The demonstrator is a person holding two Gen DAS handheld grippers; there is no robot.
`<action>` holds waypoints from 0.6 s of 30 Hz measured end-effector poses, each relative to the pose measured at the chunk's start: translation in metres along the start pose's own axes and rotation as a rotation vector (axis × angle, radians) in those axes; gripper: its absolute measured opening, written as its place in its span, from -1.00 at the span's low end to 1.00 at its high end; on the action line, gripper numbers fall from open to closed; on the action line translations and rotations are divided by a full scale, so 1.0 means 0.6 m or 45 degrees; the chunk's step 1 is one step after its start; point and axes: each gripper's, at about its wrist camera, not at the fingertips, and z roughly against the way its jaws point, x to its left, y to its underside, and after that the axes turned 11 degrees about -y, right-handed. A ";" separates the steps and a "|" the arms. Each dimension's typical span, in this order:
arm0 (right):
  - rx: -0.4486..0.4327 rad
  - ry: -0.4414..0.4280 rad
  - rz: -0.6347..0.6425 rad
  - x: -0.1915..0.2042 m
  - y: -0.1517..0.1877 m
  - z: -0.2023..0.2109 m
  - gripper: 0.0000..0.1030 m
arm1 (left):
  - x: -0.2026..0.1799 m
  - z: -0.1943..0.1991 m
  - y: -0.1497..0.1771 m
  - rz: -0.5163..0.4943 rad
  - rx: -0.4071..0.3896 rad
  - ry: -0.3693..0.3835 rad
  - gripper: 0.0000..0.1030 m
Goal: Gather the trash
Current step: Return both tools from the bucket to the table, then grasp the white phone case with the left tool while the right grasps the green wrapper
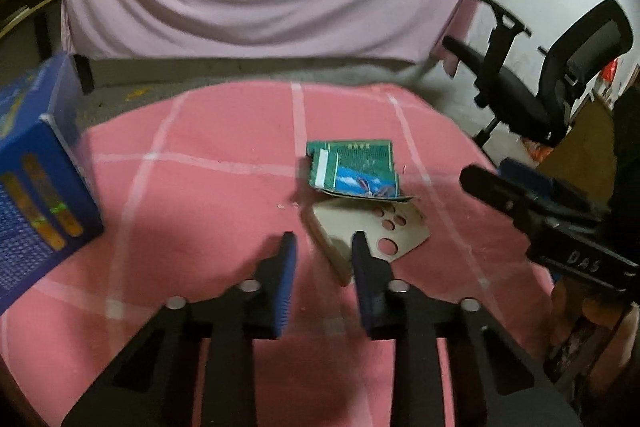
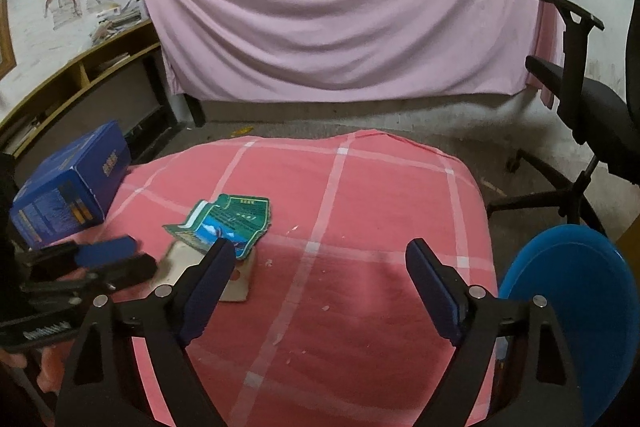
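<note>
A flattened green and blue package lies on the pink checked tablecloth, overlapping a beige cardboard piece with round holes. My left gripper is open and empty, its right finger over the near edge of the cardboard. In the right wrist view the package and the cardboard lie left of centre. My right gripper is wide open and empty above the cloth, to the right of both. The left gripper shows at the left edge.
A blue box stands at the table's left edge; it also shows in the right wrist view. A blue round bin sits by the table's right side. A black office chair stands at the right. Small scraps dot the cloth.
</note>
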 end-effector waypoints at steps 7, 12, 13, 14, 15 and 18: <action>0.008 -0.014 -0.031 -0.012 -0.005 -0.006 0.68 | -0.004 0.001 -0.003 -0.012 -0.005 -0.036 -0.98; 0.019 -0.039 -0.029 -0.010 -0.009 -0.013 0.68 | 0.000 0.005 0.004 -0.052 -0.001 -0.107 -0.98; 0.023 -0.047 -0.030 -0.009 -0.011 -0.016 0.68 | 0.005 0.010 0.006 -0.072 0.005 -0.124 -0.98; 0.031 -0.061 -0.030 -0.007 -0.011 -0.019 0.68 | 0.010 0.013 0.009 -0.084 0.007 -0.136 -0.98; 0.044 -0.081 -0.027 -0.005 -0.011 -0.024 0.68 | 0.016 0.017 0.012 -0.095 0.013 -0.145 -0.98; 0.076 -0.119 -0.001 0.007 -0.011 -0.034 0.68 | 0.032 0.025 0.021 -0.119 0.028 -0.162 -0.98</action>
